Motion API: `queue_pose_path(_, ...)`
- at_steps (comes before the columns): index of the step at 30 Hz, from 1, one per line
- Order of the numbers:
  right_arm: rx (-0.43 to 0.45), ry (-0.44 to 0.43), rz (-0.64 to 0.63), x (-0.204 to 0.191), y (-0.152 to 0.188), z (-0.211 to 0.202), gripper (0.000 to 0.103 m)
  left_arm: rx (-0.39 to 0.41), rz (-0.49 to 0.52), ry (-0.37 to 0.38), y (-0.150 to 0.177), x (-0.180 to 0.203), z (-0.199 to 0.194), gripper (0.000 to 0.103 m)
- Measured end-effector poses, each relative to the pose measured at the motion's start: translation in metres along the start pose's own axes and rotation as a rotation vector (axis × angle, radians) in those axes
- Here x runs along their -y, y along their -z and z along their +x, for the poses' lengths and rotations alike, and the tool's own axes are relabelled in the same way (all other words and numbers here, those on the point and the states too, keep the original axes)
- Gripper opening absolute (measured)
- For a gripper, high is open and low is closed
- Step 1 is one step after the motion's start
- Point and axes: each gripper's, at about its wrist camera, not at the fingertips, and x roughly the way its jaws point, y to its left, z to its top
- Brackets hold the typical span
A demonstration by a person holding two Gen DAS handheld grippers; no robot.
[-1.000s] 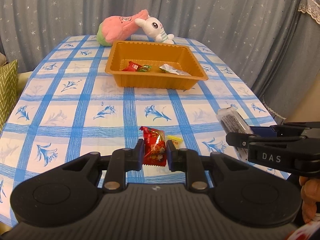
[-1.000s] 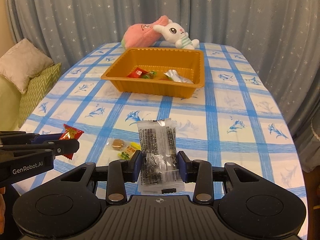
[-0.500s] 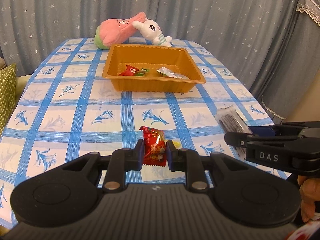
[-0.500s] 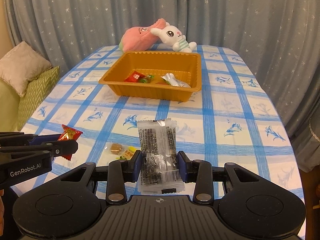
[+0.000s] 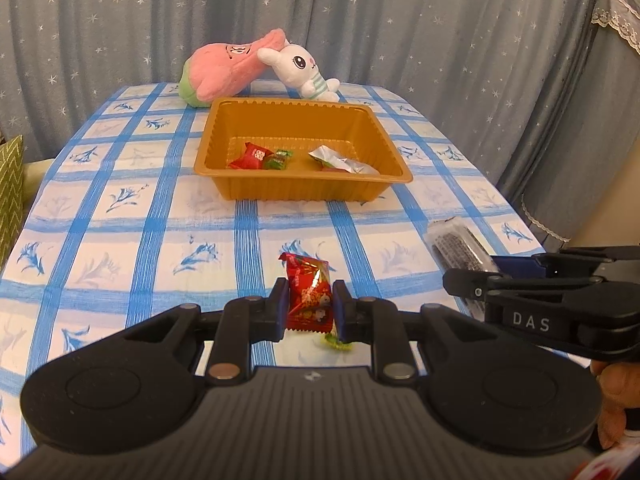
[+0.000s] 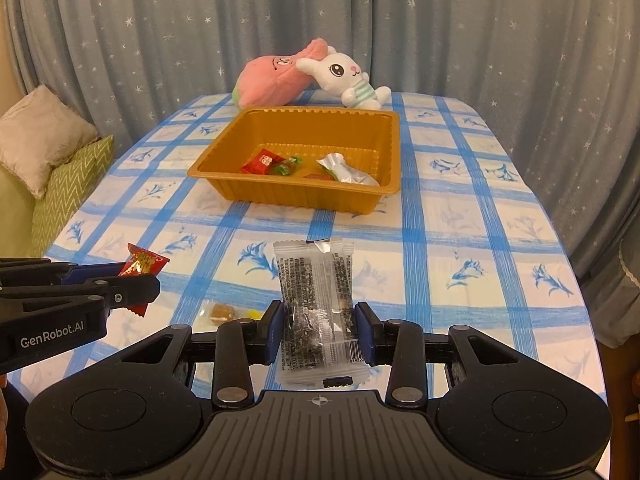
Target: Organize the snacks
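Note:
My left gripper point(image 5: 310, 304) is shut on a red candy packet point(image 5: 310, 294), held above the tablecloth near its front edge. The right gripper point(image 6: 318, 330) is shut on a clear packet of dark snack point(image 6: 316, 304), also lifted off the table. From each wrist view the other gripper shows at the side: the right gripper point(image 5: 452, 280) and the left gripper point(image 6: 154, 286). An orange tray point(image 6: 256, 194) stands mid-table with a red packet point(image 6: 262, 162), a green candy point(image 6: 286, 167) and a silver wrapper point(image 6: 346, 172) in it. Small loose candies point(image 6: 224, 312) lie on the cloth below the grippers.
A pink plush point(image 6: 272, 80) and a white bunny plush point(image 6: 348, 78) lie behind the tray at the far table edge. Grey starred curtains hang around. Cushions point(image 6: 44, 148) sit on a seat at the left. A hand point(image 5: 614, 408) holds the right gripper.
The left wrist view has risen and moved a little, so the tray and table appear lower and farther. Both packets stay gripped. The right gripper has barely shifted.

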Motion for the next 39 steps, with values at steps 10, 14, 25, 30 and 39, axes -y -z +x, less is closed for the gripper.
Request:
queue_pose_path(10,0.022,-0.002,-0.013,0.006,-0.032,0.022,0.038,0.013,0.006,0.009,-0.033,-0.01,0.027,0.02)
queue_pose_path(14,0.032,-0.004,-0.016,0.01,-0.05,0.033,0.038,0.024,0.008,0.009,-0.052,-0.015,0.039,0.02)
queue_pose_path(25,0.062,-0.012,-0.021,0.019,-0.099,0.063,0.038,0.053,0.038,0.009,-0.098,-0.025,0.074,0.02)
queue_pose_path(30,0.068,-0.01,-0.021,0.023,-0.119,0.077,0.038,0.065,0.049,0.008,-0.118,-0.029,0.088,0.02)
queue_pose_path(39,0.068,-0.021,0.012,0.034,-0.147,0.107,0.038,0.075,0.053,0.018,-0.147,-0.038,0.116,0.02)
